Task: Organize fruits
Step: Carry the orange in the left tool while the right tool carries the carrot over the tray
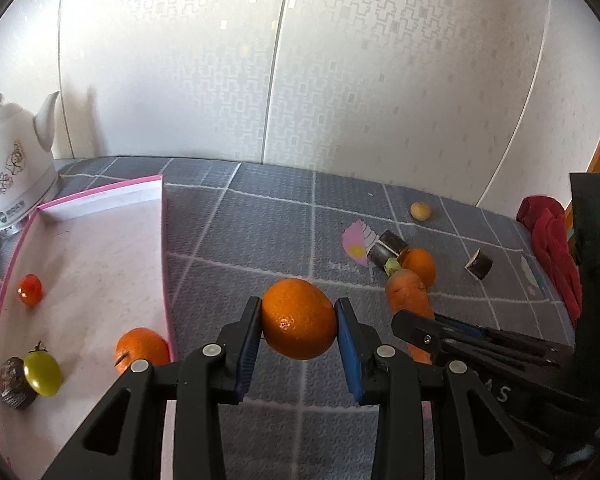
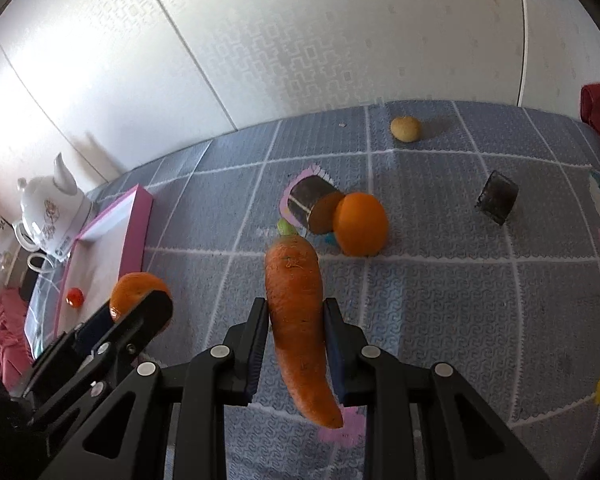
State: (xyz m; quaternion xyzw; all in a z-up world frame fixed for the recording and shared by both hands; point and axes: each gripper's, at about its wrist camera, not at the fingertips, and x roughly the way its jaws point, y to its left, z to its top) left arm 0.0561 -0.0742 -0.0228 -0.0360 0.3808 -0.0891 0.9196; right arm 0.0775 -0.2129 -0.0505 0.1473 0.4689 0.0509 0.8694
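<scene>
An orange point(image 1: 298, 319) is gripped between the pads of the left tool point(image 1: 298, 338), above the mat point(image 1: 260, 220) just beside the pink tray point(image 1: 100, 240). A carrot point(image 2: 300, 320) is clamped in the right tool point(image 2: 296, 344). A second orange point(image 2: 360, 224) is seen mid-mat; a third point(image 1: 142, 350) lies at the tray's near edge.
</scene>
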